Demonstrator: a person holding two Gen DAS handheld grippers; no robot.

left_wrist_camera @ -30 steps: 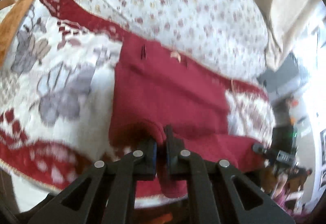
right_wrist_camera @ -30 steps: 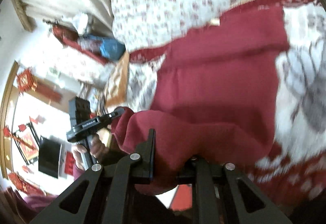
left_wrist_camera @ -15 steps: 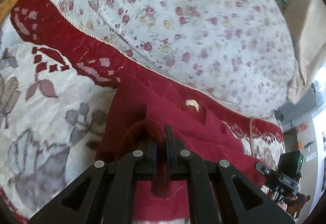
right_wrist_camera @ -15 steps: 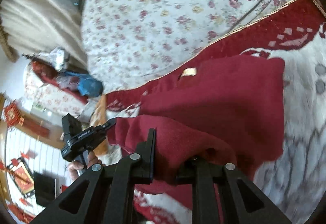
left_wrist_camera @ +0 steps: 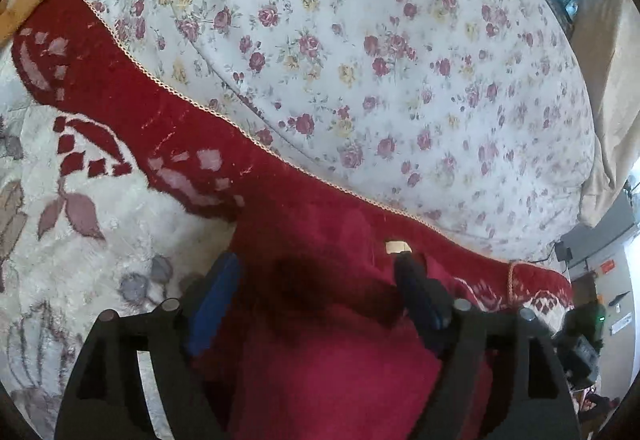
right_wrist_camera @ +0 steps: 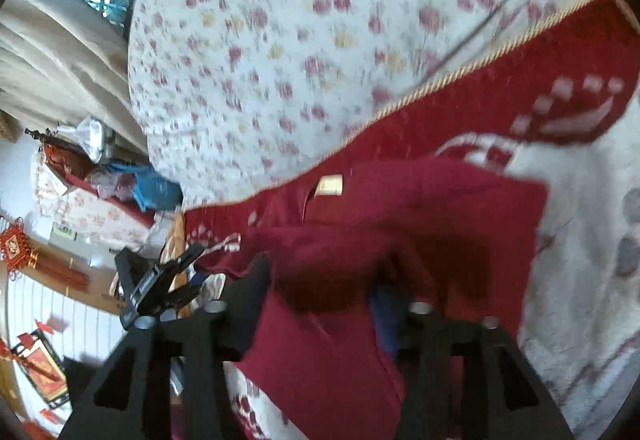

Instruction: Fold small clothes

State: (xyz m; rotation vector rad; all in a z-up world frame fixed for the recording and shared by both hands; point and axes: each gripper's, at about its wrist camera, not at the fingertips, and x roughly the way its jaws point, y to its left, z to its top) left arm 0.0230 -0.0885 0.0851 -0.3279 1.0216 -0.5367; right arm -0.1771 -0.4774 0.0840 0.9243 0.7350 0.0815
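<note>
A dark red garment is seen lying folded on a red-and-white patterned blanket, just below the blanket's gold-corded edge. A small tan label is shown at the garment's 12 o'clock edge. Beyond the cord, toward 12 o'clock, a white quilt with rose print is spread over the bed.

The left hand-held gripper is held with its 2 fingers spread wide apart, the garment lying between them and nothing clamped. The right hand-held gripper is likewise held with its fingers apart over the garment; this view is blurred. In the right view, the other gripper is visible at 9 o'clock, beside the garment's edge.
</note>
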